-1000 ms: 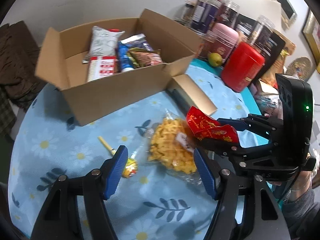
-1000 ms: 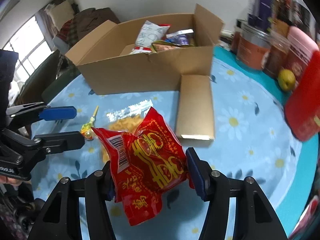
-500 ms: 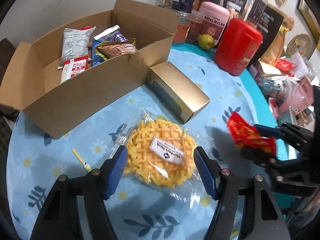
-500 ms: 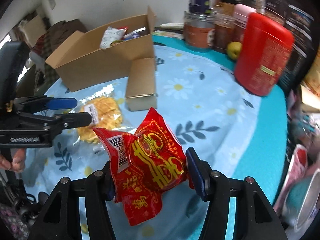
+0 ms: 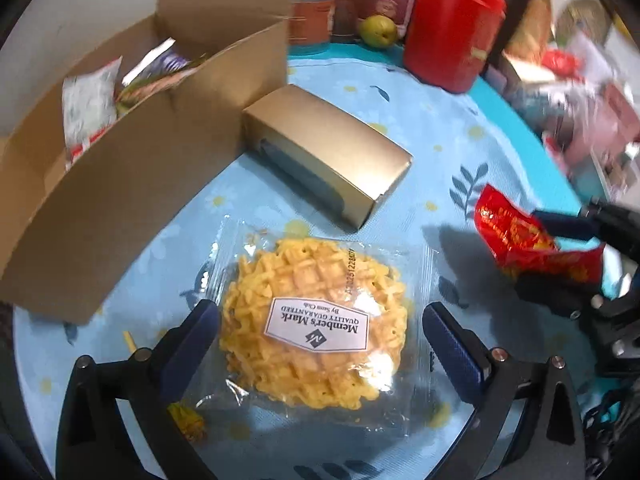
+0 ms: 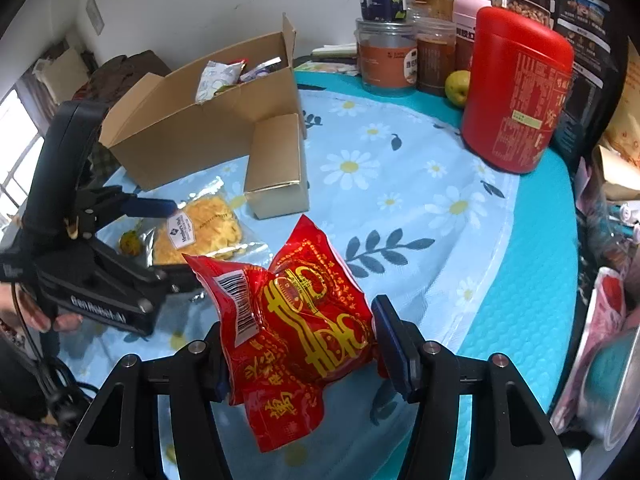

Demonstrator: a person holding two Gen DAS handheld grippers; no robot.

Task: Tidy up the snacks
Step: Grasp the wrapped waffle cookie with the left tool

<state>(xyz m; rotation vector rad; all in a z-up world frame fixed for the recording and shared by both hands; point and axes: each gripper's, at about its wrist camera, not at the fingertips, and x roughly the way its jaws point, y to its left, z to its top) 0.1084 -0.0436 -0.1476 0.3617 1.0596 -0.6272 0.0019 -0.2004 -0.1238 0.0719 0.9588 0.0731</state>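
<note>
Left gripper (image 5: pixel 320 344) fingers opening, straddling wrapped waffle (image 5: pixel 316 328) on counter (image 5: pixel 440 128); right gripper (image 6: pixel 298 344) fingers clamp red snack packet (image 6: pixel 296 320).

Both tongs were black linkage frames with silver screws and blue ribbed pads. The left tongs (image 6: pixel 168 240) bore white lettering (partly legible) on the body. Black cables trailed below.

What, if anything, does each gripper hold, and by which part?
The right gripper pinches the red snack packet across its middle. The left gripper holds nothing: its jaws are opening, astride the wrapped waffle without pressing it.
</note>
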